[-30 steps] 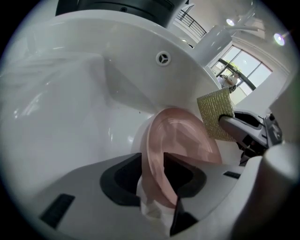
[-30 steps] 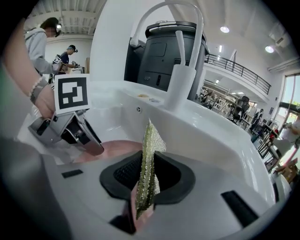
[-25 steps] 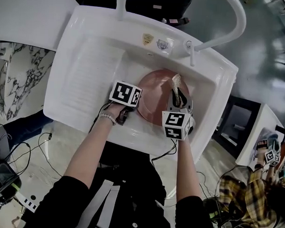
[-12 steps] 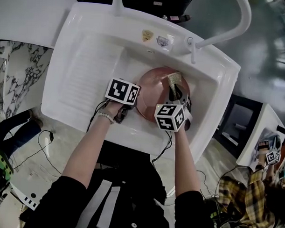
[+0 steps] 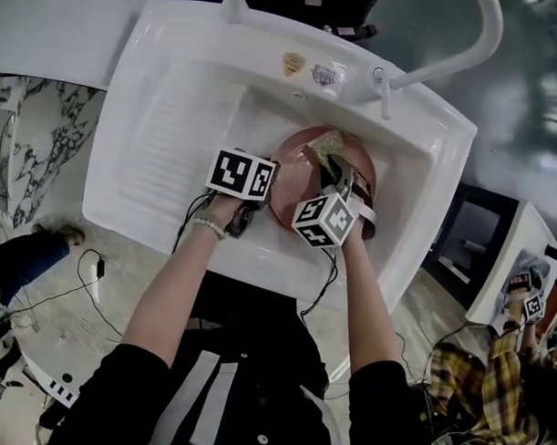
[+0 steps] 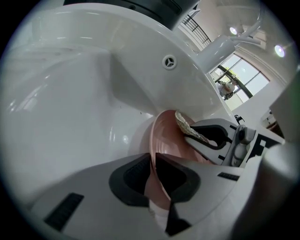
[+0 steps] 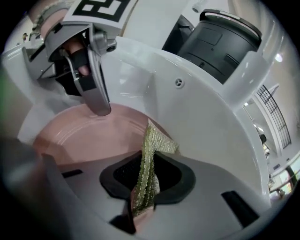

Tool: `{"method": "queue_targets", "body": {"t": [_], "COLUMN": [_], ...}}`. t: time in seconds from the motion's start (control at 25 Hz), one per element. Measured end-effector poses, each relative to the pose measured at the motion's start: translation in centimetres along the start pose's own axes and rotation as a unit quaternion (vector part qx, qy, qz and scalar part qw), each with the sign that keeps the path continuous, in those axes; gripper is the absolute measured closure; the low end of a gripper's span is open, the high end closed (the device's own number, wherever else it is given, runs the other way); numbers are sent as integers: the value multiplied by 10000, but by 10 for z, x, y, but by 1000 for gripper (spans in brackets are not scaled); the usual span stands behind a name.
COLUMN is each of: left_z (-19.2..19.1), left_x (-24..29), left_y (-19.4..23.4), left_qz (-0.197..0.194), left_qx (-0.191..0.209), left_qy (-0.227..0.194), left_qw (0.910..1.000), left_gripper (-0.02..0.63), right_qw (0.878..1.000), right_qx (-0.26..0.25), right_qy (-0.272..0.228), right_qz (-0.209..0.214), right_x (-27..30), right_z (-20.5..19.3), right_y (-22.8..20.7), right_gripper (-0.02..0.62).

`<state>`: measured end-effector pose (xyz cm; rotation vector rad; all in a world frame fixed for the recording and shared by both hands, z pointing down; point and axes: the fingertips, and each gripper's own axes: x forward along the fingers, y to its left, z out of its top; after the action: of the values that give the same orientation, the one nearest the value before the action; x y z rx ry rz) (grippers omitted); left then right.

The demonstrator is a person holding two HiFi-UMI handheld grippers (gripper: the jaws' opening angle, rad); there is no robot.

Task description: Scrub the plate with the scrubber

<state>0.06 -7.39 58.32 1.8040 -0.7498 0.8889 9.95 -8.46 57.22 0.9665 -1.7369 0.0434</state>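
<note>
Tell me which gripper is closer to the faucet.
Right. The right gripper, shut on the scrubber over the plate, is just below the faucet. The left gripper, whose jaws have just been closing on the plate's left rim, is farther off.

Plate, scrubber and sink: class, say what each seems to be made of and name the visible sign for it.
The plate: pink, smooth, satin sheen, thin rim with moulded rings; likely plastic, possibly glazed ceramic.
The scrubber: yellow-green knitted mesh with glinting threads, limp and folded; looks like synthetic fibre.
The sink: white, glossy, showing sharp reflections; glazed ceramic or moulded plastic, cannot tell which.
</note>
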Motion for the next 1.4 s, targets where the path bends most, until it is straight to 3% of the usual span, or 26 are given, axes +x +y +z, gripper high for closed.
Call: {"method": "queue_targets", "body": {"t": [0.36,0.72,1.12,1.4], "left_z": [4,7,8,6], "left_x": [-2,-1,0,1], "left_y": [4,5,6,8], "left_qz": [21,-32,-52,-35], "left_qx": [-252,-410,-530,-602], "left_qy": [-147,-261,-294,-264], "left_qw": [9996,9988,9981,9978], "left_gripper": [577,580,583,586], "right_qw": [9827,9434,9252,9088], "right_qx": [-1727,-3079,-3252,-3234], "right_qy": [-423,-911,-1377,-1574], "right_qz": [523,834,1387,2113], "right_x": [-1,-11,-32,-51], "right_z": [17,23,24,18], "right_y": [31,63,88,104], "right_gripper": [523,523,523,523]}}
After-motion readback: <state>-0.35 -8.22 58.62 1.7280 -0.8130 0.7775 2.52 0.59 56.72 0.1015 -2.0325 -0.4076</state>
